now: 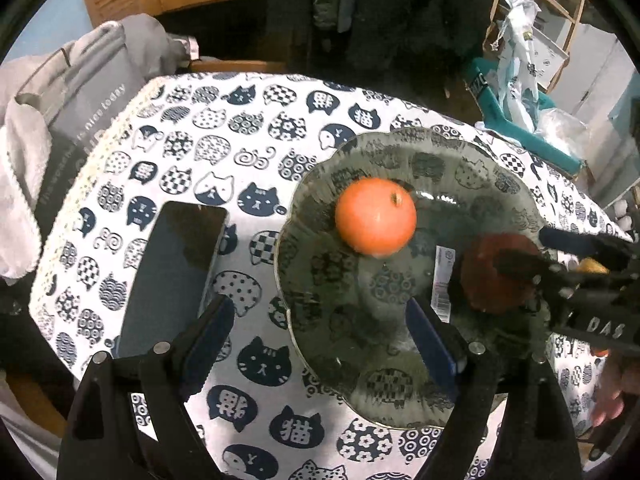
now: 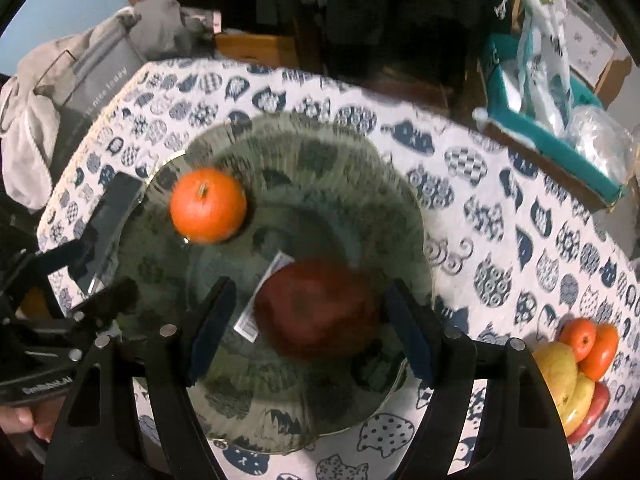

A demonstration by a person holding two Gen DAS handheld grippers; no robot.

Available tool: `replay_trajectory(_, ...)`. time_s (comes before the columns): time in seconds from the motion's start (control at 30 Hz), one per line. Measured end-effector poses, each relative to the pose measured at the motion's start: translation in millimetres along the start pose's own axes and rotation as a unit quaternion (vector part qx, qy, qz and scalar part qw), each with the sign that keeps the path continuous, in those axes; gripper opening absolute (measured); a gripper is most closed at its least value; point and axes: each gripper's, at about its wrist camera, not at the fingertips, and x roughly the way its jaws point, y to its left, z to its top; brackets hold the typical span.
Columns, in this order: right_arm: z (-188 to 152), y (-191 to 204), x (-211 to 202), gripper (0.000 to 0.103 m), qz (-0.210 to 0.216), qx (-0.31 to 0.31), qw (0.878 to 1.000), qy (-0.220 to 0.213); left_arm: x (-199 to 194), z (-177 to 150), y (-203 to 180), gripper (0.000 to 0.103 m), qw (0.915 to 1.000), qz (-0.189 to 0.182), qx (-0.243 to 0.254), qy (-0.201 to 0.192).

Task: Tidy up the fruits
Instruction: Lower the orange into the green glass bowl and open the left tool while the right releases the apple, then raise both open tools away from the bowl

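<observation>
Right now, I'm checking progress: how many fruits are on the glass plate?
2. An orange sits at the plate's far left; a red apple lies near the middle, between the right tool's fingers. More fruit is piled off the plate.

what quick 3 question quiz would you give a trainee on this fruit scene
1. True or false: the orange lies on the glass plate.
2. Which fruit sits between the right claw fingers: A) orange B) dark red fruit C) yellow fruit?
3. What flat dark item lies on the tablecloth, left of the plate?

Key: 1 true; 2 B; 3 the phone.
</observation>
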Motion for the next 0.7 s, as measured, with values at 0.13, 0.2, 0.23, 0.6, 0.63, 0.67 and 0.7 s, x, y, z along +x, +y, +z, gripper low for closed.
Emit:
replay_trajectory(0.13,4,-3,-10,0.078,0.008,0.016,1.000,-0.014,-5,2,0,0.083,1.0000,0.004,0.001,0.003)
replay_trajectory(0.2,5,-2,-17,0.078,0.005,0.016,1.000,-0.024,-9,3,1,0.082,1.0000,0.004,-0.005,0.002)
replay_trajectory(0.23,6,-2,-20,0.078,0.004,0.015,1.000,-0.027,-12,4,1,0.082,1.0000,0.001,-0.007,0.000)
replay_trajectory(0.6,-2,0,-74,0.078,-0.035,-0.002,0.995,-0.095,-53,7,-18,0.082,0.9993,-0.009,0.008,-0.036)
replay_trajectory(0.63,-4,-1,-80,0.078,-0.038,-0.002,0.994,-0.102,-57,8,-20,0.082,0.9991,-0.013,0.008,-0.039)
replay_trajectory(0.67,-5,-2,-86,0.078,-0.039,0.000,0.993,-0.109,-60,8,-21,0.082,0.9990,-0.014,0.008,-0.042)
replay_trajectory(0.7,-7,-4,-95,0.078,-0.041,0.002,0.992,-0.117,-65,9,-23,0.082,0.9987,-0.016,0.009,-0.047)
